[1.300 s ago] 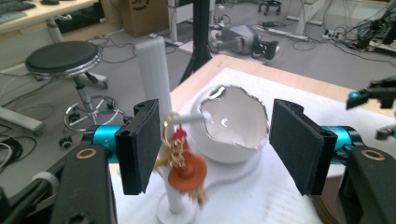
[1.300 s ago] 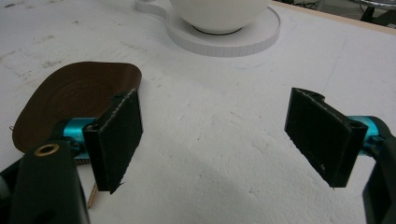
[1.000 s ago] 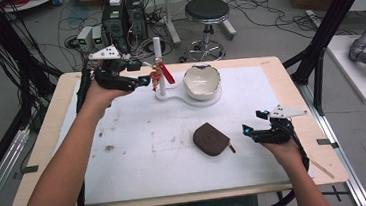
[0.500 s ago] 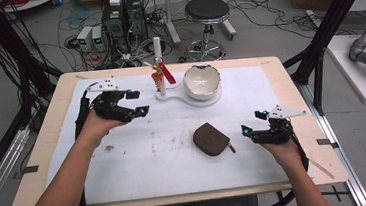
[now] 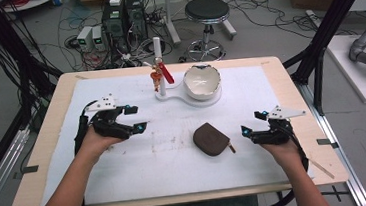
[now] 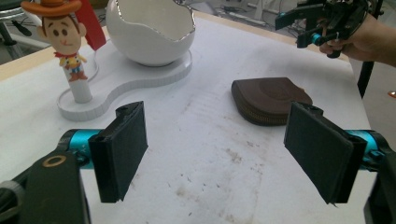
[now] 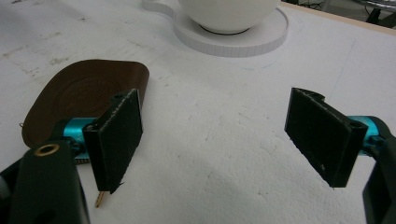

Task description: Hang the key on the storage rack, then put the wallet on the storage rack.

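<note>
A brown zip pouch lies flat on the white mat, between my two grippers; it also shows as the pouch and the pouch. My left gripper hovers open over the mat's left side, nothing between its jaws. My right gripper stands open just right of the pouch, empty. At the back sits a white stand with a post carrying a small cowboy figure and a red tag, plus a white broken-egg bowl.
The mat has brown stains near its middle. The wooden table edge borders it on all sides. Behind the table stand a stool, computer boxes and cables on the floor.
My left gripper has drawn back from the stand's post toward the near left and now hovers over the mat. The right gripper and pouch have stayed put.
</note>
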A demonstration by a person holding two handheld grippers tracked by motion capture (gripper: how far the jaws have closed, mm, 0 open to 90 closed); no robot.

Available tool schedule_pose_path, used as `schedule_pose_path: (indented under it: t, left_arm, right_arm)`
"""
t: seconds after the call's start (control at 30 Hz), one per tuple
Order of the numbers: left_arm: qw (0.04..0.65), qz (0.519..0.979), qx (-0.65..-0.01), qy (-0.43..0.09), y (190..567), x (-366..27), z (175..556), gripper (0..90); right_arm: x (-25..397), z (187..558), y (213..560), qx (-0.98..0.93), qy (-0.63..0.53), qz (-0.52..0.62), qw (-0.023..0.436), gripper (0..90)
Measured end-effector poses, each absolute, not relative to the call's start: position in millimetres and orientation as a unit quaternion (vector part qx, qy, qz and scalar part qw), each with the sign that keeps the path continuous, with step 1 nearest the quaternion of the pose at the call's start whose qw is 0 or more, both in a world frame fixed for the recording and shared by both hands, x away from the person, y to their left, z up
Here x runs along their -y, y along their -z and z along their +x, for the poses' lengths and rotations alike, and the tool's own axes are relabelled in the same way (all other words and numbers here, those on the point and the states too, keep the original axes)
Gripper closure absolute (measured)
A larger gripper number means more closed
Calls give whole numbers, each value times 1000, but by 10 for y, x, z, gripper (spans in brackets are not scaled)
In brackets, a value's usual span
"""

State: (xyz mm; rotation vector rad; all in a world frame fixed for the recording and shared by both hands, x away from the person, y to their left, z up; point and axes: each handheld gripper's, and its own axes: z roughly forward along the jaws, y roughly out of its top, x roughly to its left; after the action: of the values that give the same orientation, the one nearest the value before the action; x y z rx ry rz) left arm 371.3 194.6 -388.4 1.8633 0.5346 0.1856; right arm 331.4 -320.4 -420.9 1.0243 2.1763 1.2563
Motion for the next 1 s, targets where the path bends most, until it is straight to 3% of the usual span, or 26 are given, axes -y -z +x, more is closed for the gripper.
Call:
schedule_pose_path:
  t: [0.37,1.0]
  left_arm:
    - [566,788,-228,-79,4050,-2055,3521,200]
    - [567,779,-253,-89,4120,-2170,3587,200]
  right_arm:
    - [3194,3310,4217,-784,-455,367,210,194]
    - [3175,3239,4221,-788,-452,362,207,194]
